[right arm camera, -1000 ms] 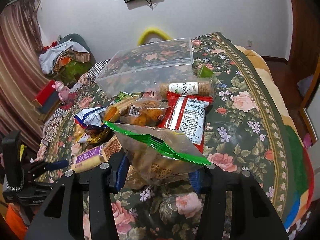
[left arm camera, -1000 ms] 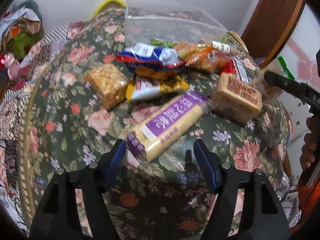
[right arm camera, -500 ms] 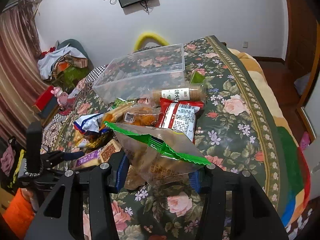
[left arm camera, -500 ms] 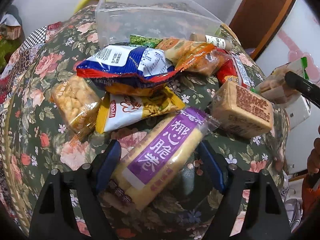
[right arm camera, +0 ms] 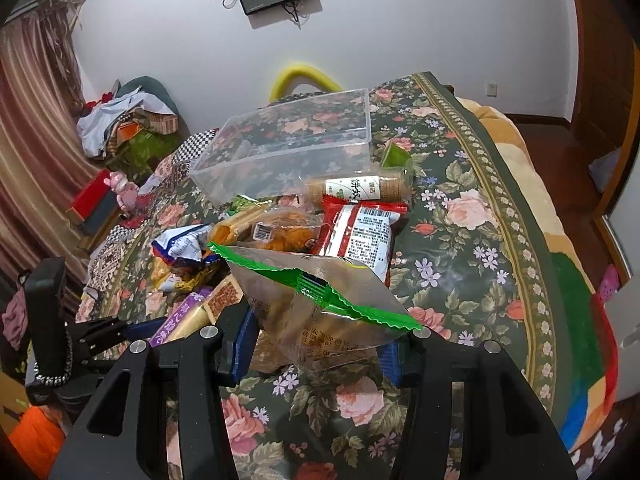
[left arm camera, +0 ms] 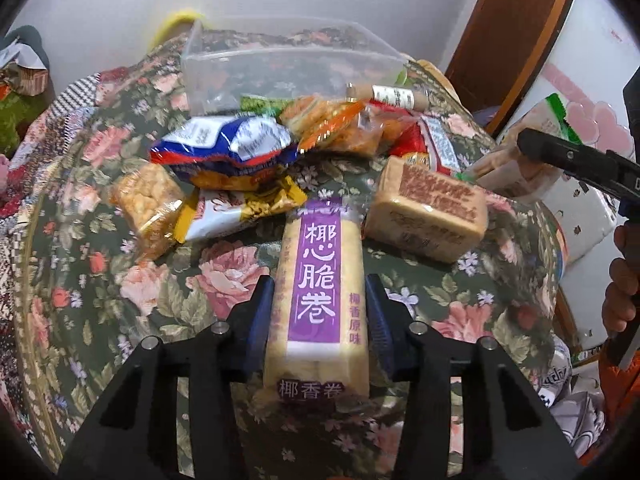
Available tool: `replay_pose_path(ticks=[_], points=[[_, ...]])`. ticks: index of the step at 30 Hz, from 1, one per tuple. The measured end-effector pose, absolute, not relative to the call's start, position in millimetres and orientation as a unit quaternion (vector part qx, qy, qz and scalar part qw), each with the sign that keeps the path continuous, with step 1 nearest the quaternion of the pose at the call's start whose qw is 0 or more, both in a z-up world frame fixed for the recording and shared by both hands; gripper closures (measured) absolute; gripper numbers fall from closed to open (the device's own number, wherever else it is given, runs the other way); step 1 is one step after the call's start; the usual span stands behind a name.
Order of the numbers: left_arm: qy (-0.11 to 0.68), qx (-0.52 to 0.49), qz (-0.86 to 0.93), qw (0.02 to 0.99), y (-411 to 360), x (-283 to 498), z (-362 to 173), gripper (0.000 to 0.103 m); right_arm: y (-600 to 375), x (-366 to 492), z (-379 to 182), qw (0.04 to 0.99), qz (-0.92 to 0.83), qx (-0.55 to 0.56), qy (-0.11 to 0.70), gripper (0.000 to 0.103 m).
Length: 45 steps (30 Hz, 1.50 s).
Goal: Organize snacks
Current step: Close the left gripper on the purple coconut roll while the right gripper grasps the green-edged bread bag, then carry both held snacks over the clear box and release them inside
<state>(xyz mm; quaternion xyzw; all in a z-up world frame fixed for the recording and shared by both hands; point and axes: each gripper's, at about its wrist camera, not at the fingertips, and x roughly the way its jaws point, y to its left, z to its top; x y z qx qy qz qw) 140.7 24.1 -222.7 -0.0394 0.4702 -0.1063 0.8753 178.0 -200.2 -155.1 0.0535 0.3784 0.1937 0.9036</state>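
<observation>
left wrist view: my left gripper (left arm camera: pixel 318 316) pinches the purple wafer pack (left arm camera: pixel 318 300) near its close end; keep it level. my right gripper (right arm camera: pixel 316 340) holds the green-edged bag (right arm camera: pixel 316 304). ahead, beyond the snack pile, lies the clear bin (left arm camera: pixel 280 68): lift over, release inside.

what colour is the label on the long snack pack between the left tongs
Purple with white characters, on a pale yellow snack pack; clearest in the left wrist view.

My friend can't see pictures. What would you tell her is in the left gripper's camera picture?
The left gripper has a long purple-labelled snack pack between its two blue fingers. Behind it, more snack packets are piled on a flowery bedspread in front of an empty clear plastic box.
</observation>
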Motion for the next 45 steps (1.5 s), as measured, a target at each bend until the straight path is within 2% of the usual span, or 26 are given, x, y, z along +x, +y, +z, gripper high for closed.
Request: replay_pose_path(ticks=[10, 11, 12, 13, 19, 21, 22, 24, 25, 26, 31, 32, 34, 35, 39, 45], points=[[0.424, -0.048, -0.078, 0.901, 30.8, 129.3, -175.4, 0.059, -197.9, 170.6, -133.2, 0.914, 0.202, 0.049, 0.350, 0.056], [0.418, -0.047, -0.077, 0.904, 31.5, 130.4, -171.1, 0.064, -196.8, 171.5, -130.2, 0.914, 0.204, 0.048, 0.346, 0.056], [0.413, -0.047, -0.077, 0.906, 31.5, 130.7, -166.3, 0.078, -195.7, 172.8, -127.9, 0.915, 0.206, 0.047, 0.343, 0.056], [0.411, -0.048, -0.075, 0.907, 31.4, 132.1, -161.5, 0.103, -194.6, 174.1, -125.5, 0.916, 0.207, 0.046, 0.340, 0.056], [0.417, -0.072, -0.063, 0.904, 43.2, 150.4, -151.4, 0.103, -189.0, 182.3, -115.4, 0.920, 0.214, 0.044, 0.324, 0.056], [0.432, -0.084, -0.072, 0.895, 47.2, 150.9, -159.6, 0.100, -188.4, 184.0, -117.4, 0.919, 0.217, 0.048, 0.326, 0.056], [0.438, -0.085, -0.072, 0.892, 47.9, 148.9, -164.6, 0.095, -188.2, 184.2, -118.4, 0.918, 0.218, 0.048, 0.328, 0.056], [0.455, -0.077, -0.065, 0.885, 47.7, 144.0, -178.2, 0.077, -187.9, 184.8, -122.4, 0.916, 0.218, 0.047, 0.333, 0.056], [0.471, -0.073, -0.060, 0.877, 47.1, 140.9, -188.4, 0.060, -187.6, 185.3, -124.2, 0.916, 0.217, 0.046, 0.335, 0.056], [0.480, -0.073, -0.057, 0.872, 46.7, 139.0, -195.1, 0.047, -187.8, 186.5, -126.0, 0.915, 0.216, 0.045, 0.338, 0.056], [0.520, -0.081, -0.043, 0.849, 47.2, 130.9, -233.9, 0.046, -190.8, 190.8, -131.5, 0.910, 0.215, 0.055, 0.350, 0.056], [0.524, -0.086, -0.043, 0.846, 46.9, 130.7, -238.9, 0.047, -190.7, 190.9, -131.6, 0.910, 0.214, 0.055, 0.350, 0.056], [0.527, -0.088, -0.040, 0.844, 45.3, 130.3, -247.3, 0.058, -190.1, 190.7, -130.6, 0.911, 0.213, 0.050, 0.350, 0.056], [0.522, -0.084, -0.038, 0.848, 43.8, 129.0, -248.8, 0.058, -189.9, 190.4, -129.8, 0.912, 0.212, 0.047, 0.349, 0.056], [0.507, -0.076, -0.039, 0.858, 40.8, 124.4, -241.2, 0.058, -189.5, 191.2, -126.9, 0.914, 0.210, 0.042, 0.345, 0.056], [0.467, -0.066, -0.033, 0.881, 44.0, 121.1, -197.7, 0.058, -189.5, 197.5, -119.1, 0.917, 0.211, 0.041, 0.335, 0.056]])
